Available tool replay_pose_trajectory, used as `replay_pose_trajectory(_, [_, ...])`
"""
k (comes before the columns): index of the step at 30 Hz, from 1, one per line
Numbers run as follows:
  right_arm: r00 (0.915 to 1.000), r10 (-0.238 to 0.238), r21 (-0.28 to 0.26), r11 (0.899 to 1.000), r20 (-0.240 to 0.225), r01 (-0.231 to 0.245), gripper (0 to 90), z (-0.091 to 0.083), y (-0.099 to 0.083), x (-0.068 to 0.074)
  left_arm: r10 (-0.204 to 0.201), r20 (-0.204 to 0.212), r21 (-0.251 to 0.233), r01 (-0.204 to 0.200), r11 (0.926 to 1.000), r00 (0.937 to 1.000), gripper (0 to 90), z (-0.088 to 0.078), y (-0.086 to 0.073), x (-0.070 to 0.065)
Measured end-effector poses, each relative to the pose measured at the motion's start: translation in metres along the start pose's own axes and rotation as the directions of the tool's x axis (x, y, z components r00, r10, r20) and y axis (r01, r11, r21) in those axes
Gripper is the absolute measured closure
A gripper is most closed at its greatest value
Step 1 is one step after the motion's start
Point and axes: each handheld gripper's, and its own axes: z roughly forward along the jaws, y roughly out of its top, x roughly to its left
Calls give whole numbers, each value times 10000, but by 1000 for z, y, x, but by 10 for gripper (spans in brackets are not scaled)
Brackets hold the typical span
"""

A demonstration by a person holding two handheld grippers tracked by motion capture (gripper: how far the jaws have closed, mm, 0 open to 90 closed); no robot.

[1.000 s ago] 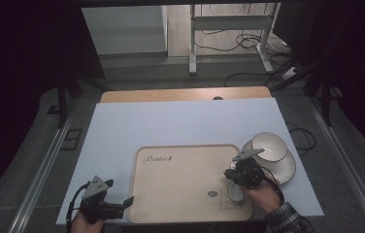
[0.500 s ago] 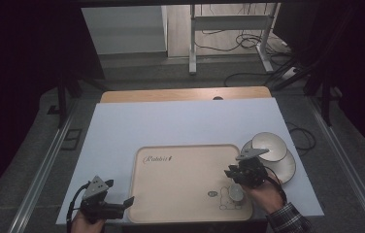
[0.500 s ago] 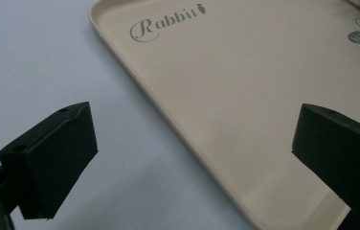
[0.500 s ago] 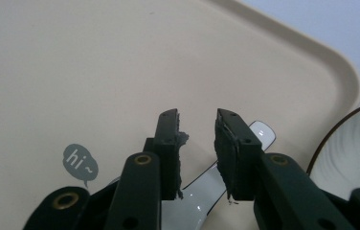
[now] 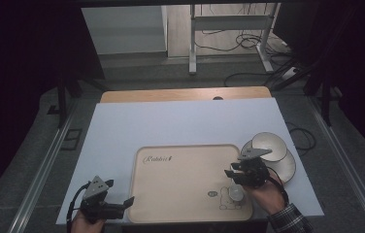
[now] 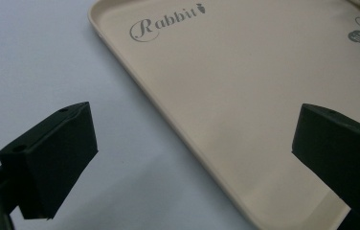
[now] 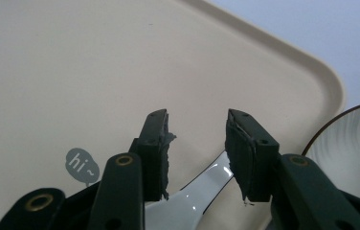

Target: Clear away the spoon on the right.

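A beige tray (image 5: 180, 147) printed "Rabbit" lies on the white table cover. A white ceramic spoon (image 5: 236, 193) rests in its near right corner, on a small rabbit drawing. My right gripper (image 5: 232, 175) hovers just over the spoon. In the right gripper view the spoon's glossy handle (image 7: 202, 191) runs below and between the jaws of the right gripper (image 7: 197, 127). The jaws have just been opening, and the pads stand off the handle. My left gripper (image 5: 124, 206) sits at the tray's near left corner. In the left gripper view my left gripper (image 6: 192, 139) is wide open over the tray's rim (image 6: 168, 124), holding nothing.
A white bowl (image 5: 268, 145) sits on stacked white plates (image 5: 285, 167) just right of the tray; the bowl's edge (image 7: 355, 143) appears beside my right jaw. A wooden board (image 5: 185, 94) lies at the table's far edge. Cables trail on the floor beyond.
The right hand has shifted only slightly over the spoon, which stays on the tray. The left gripper has kept still.
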Motion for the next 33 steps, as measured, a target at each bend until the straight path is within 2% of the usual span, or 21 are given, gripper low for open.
replay_pose_trajectory(20, [10000, -12, -311, 9995, 98, 15, 437, -9, -3, -2, -92, 69, -77, 93, 9999, 9999, 12, -1, 0, 1])
replay_pose_trajectory(33, [9992, -148, -577, 9982, 360, 169, 347, -19, -6, 0, -148, 98, -120, 149, 9998, 9998, 11, -1, -1, 1])
